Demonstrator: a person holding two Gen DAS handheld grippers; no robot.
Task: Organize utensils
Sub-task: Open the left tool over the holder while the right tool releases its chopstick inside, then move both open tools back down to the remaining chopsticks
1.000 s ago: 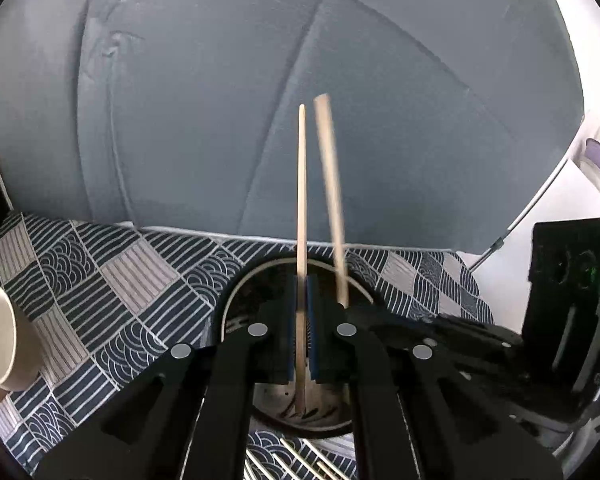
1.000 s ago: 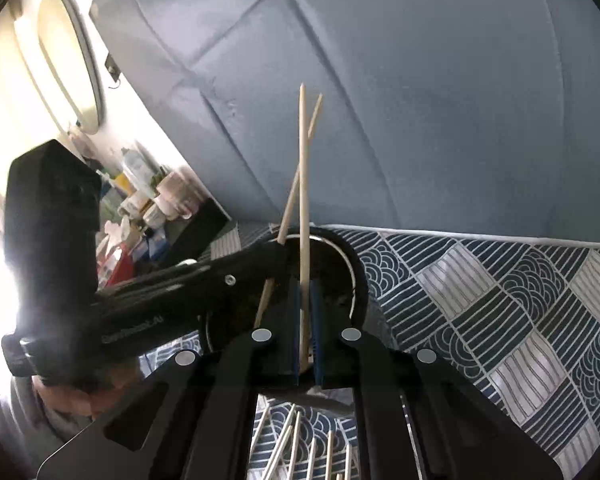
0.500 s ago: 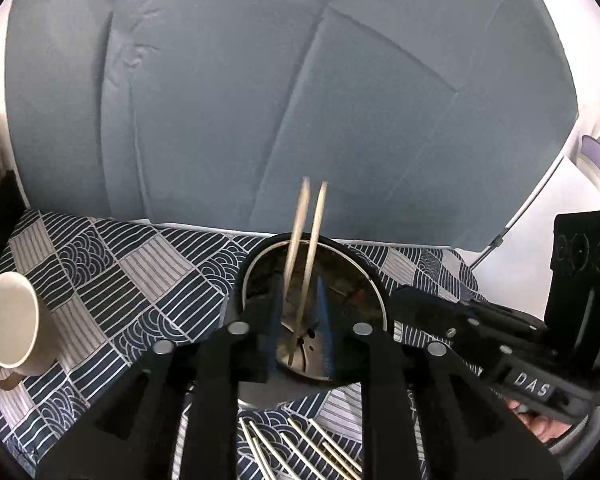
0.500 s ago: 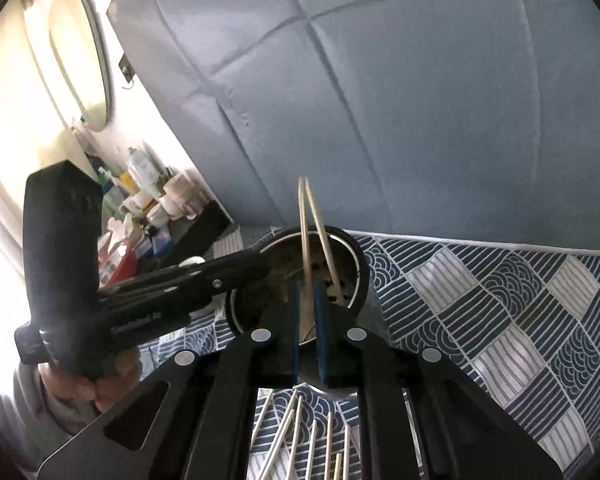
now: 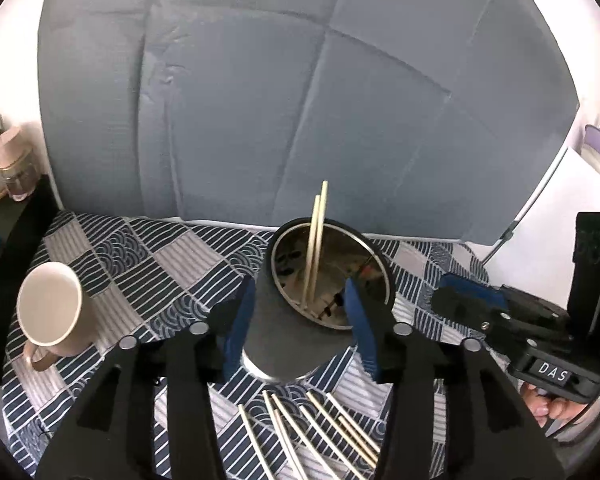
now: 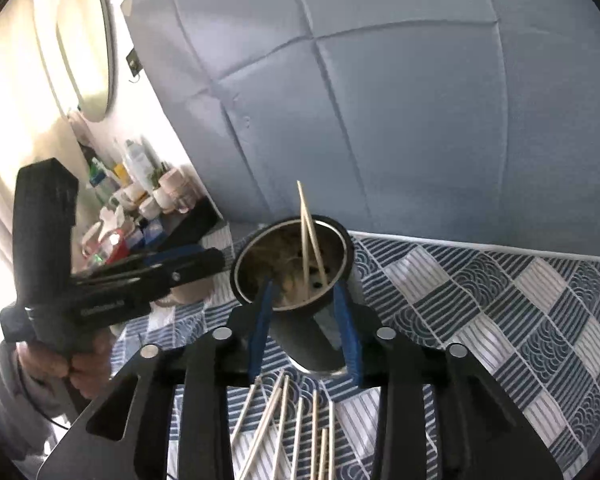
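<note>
Chopsticks (image 5: 315, 248) stood in my holder (image 5: 300, 320), both grippers (image 5: 300, 320) (image 6: 304, 320) just spreading, seemingly empty, loose sticks (image 5: 320, 428) at six o'clock.

My left hand-held gripper (image 5: 300, 316) is matte black plastic with blue pads (image 5: 236, 330) lining its fingers and round silver screws on the linkages. My right hand-held gripper (image 6: 304, 322) matches it, with a white "DAS" label on its body. I wear a grey sleeve (image 6: 4, 396).
</note>
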